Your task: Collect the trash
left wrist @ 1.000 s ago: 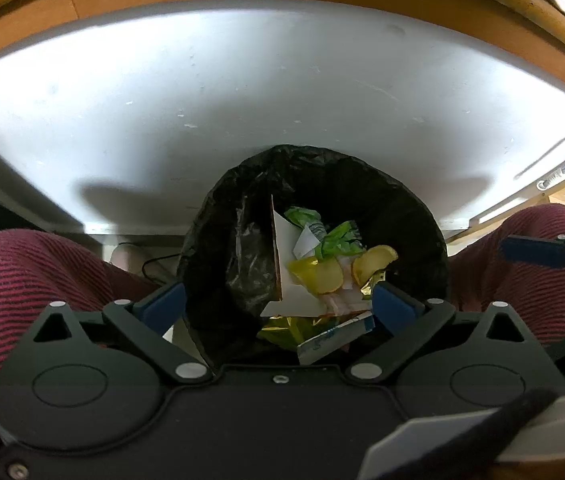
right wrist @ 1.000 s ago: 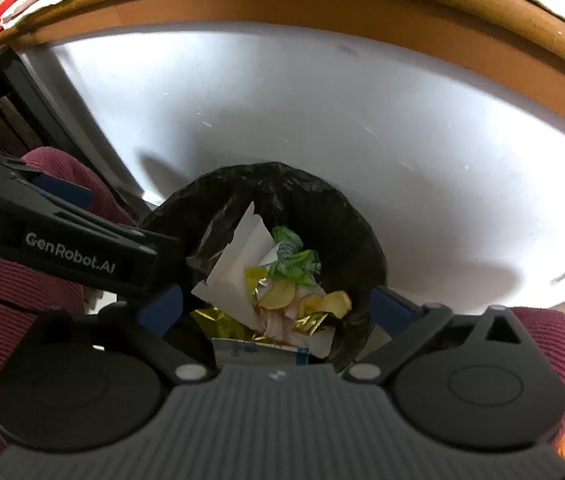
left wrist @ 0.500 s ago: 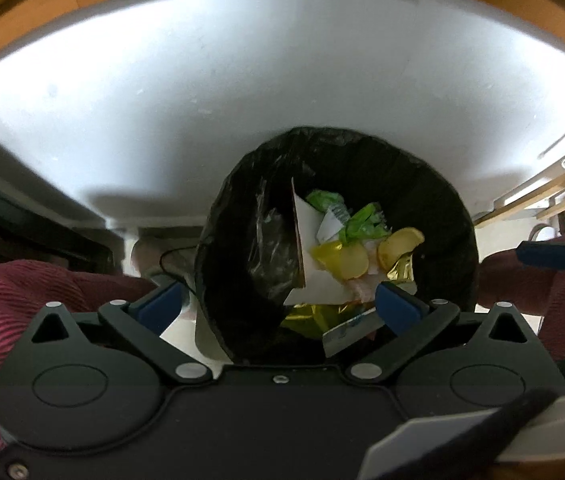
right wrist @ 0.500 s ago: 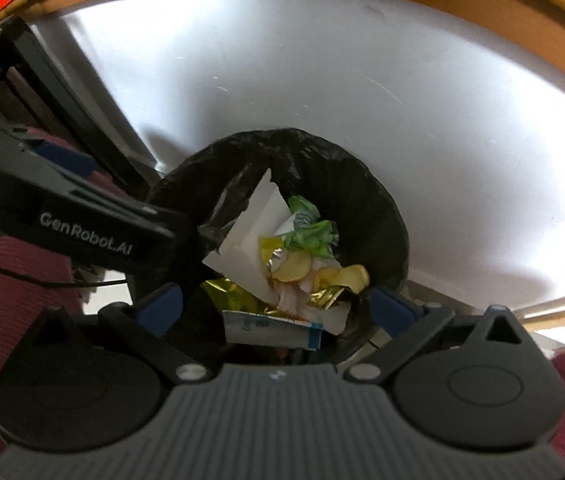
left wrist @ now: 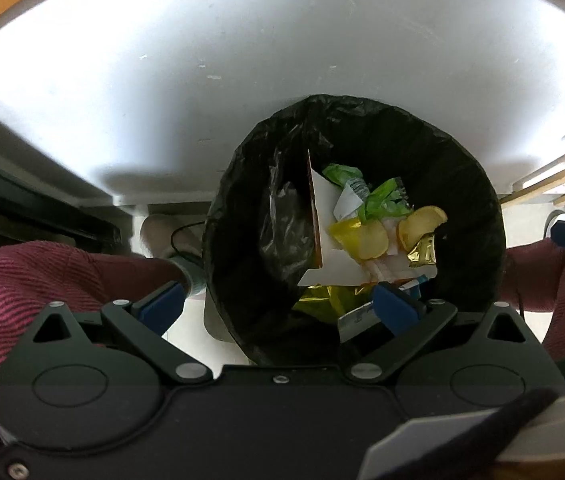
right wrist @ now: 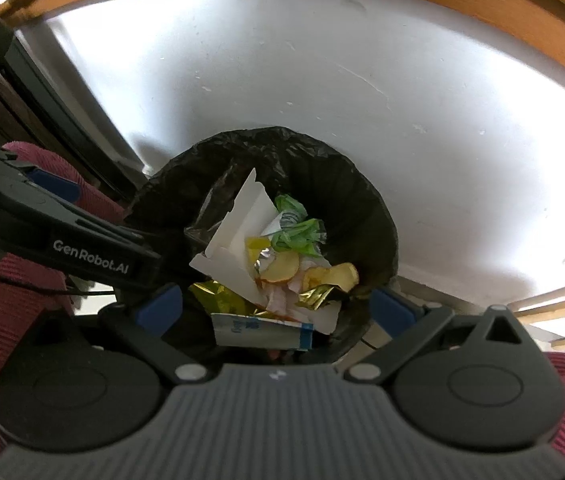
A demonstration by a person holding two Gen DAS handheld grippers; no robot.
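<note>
Both cameras look down into a bin (left wrist: 478, 200) lined with a black bag (right wrist: 362, 192), standing below the pale underside of a table (left wrist: 242, 60) with a wooden edge. The left gripper (left wrist: 278, 304) hangs over the near rim with its blue-tipped fingers (left wrist: 394, 308) spread wide and nothing between them. The right gripper (right wrist: 278, 304) is just as wide open and also empty, poised over the near side of the bin.

The trash lies inside the bin: a white folded card (right wrist: 242, 232) stands on edge toward the left, a crumpled green wrapper (right wrist: 294, 228) lies at the far side, yellow chips (left wrist: 374, 240) and gold foil (right wrist: 314, 292) sit in the middle, and a blue-and-white packet (right wrist: 262, 330) lies nearest.

Legs in dark red ribbed trousers (left wrist: 42, 276) flank the bin on both sides.
</note>
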